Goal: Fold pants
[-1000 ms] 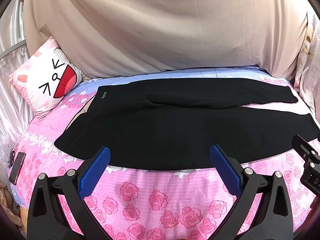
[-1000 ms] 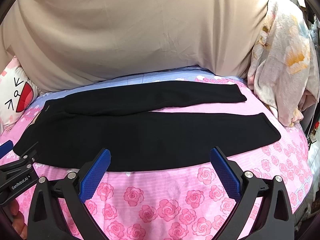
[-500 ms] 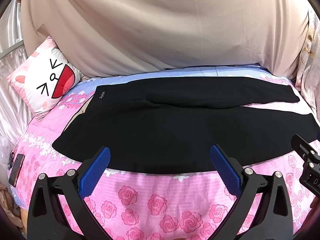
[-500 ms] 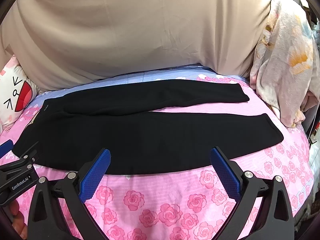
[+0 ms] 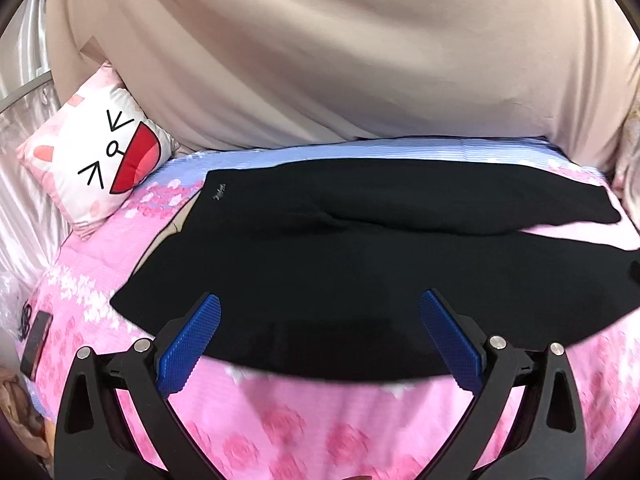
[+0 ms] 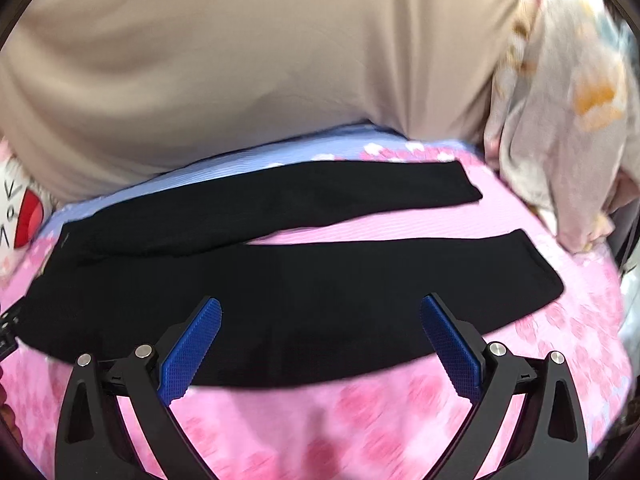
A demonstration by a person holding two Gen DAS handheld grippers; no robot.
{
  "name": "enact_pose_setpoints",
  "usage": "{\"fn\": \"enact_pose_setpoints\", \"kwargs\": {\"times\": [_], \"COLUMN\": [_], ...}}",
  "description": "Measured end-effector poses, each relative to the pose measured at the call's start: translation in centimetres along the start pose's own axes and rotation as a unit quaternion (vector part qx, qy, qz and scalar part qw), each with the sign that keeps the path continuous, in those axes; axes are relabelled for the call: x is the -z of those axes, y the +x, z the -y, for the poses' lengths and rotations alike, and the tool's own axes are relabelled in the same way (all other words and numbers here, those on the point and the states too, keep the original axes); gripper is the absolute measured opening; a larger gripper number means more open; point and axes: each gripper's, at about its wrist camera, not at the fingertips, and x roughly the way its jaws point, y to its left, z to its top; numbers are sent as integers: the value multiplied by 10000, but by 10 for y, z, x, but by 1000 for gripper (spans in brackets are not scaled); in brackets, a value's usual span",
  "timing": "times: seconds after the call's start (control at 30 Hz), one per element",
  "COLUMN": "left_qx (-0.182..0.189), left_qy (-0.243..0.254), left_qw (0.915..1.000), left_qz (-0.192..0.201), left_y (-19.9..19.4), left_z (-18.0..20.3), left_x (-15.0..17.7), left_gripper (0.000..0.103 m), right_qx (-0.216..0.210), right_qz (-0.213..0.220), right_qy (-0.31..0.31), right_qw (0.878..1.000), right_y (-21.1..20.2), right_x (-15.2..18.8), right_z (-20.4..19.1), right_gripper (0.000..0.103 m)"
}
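Black pants [image 5: 360, 256] lie flat across a pink rose-print bed, waistband to the left, legs running right. In the right wrist view the pants [image 6: 280, 280] show both legs spread apart, with pink sheet between the two hems at the right. My left gripper [image 5: 320, 316] hovers open over the near edge of the seat and thigh area, blue pads wide apart, nothing between them. My right gripper [image 6: 320, 316] is also open, above the near leg's lower edge. Neither touches the fabric as far as I can see.
A cartoon-face pillow [image 5: 100, 160] leans at the back left. A beige cloth [image 5: 320, 60] covers the wall behind the bed. A floral quilt [image 6: 560, 120] is piled at the right. A dark phone [image 5: 36, 338] lies at the bed's left edge.
Both grippers have moved forward and down toward the pants, so the garment fills more of each view. The pants have not moved and both grippers stay open.
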Motion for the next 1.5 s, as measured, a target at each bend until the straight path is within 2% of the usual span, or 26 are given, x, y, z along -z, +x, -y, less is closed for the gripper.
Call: {"fn": "enact_pose_setpoints", "kwargs": {"times": [0.17,0.3,0.37,0.43,0.53,0.6,0.67,0.73,0.77,0.83,0.93,0.97,1.03,1.07,1.1,1.13,1.17,1.2,1.23,1.3,1.37,1.5], "left_qx": [345,542,448,73,-248,-255,-152,125,302,430,344,365,412,429,435,438,233,234,335,459,499,764], "left_qy": [-223,-435,-526,-627,-753,-863,-989,-1136,-1266,-1427,-1385,-1348,-1273,-1248,-1243,-1225,-1174,-1213,-1275,-1383,-1426,-1460], "left_qw": [9991,9974,9973,9969,9943,9921,9885,9840,9799,9743,9753,9754,9769,9774,9775,9783,9801,9789,9775,9760,9777,9824], "left_qz": [-47,-199,-266,-461,-713,-875,-1135,-1365,-1511,-1690,-1689,-1705,-1666,-1652,-1649,-1614,-1582,-1628,-1648,-1618,-1461,-880], "left_y": [50,105,139,174,220,247,275,297,310,327,343,347,353,354,355,353,349,347,345,332,313,228], "left_z": [-26,-58,-78,-101,-138,-160,-182,-197,-205,-214,-220,-220,-220,-218,-217,-215,-213,-213,-215,-218,-221,-222], "left_x": [-42,-87,-108,-123,-136,-140,-138,-137,-135,-133,-134,-135,-140,-142,-143,-146,-149,-151,-152,-151,-152,-159], "left_gripper": [98,98,98,98,98,98,98,98,98,98,98,98,98,96,85,62,45,35,29,23,23,23], "right_qx": [59,50,218,332,442,412,373,209,132,98,129,85,122,138,150,128,46,-460,-498,-364,-499,-865], "right_qz": [-48,-120,-232,-424,-644,-792,-935,-1071,-1170,-1298,-1231,-1108,-1122,-1231,-1279,-1235,-1193,-1252,-1234,-1148,-935,-295], "right_qy": [342,370,310,158,110,123,93,29,31,-45,-221,-217,-306,-216,-118,-111,-95,129,219,-66,-64,-146], "right_qw": [9994,9992,9990,9984,9969,9959,9949,9940,9930,9915,9921,9936,9931,9921,9916,9922,9928,9910,9909,9927,9943,9957], "right_y": [70,127,163,192,227,244,258,269,275,284,286,284,283,284,283,276,271,268,265,254,236,170], "right_x": [-66,-116,-139,-154,-169,-176,-180,-180,-179,-176,-175,-171,-167,-170,-171,-166,-167,-168,-168,-171,-172,-175], "right_z": [89,133,149,157,168,176,180,180,180,180,178,179,176,177,176,176,174,175,173,160,155,150], "right_gripper": [98,98,97,97,97,97,97,97,97,98,98,98,98,98,97,78,38,16,11,11,11,11]}}
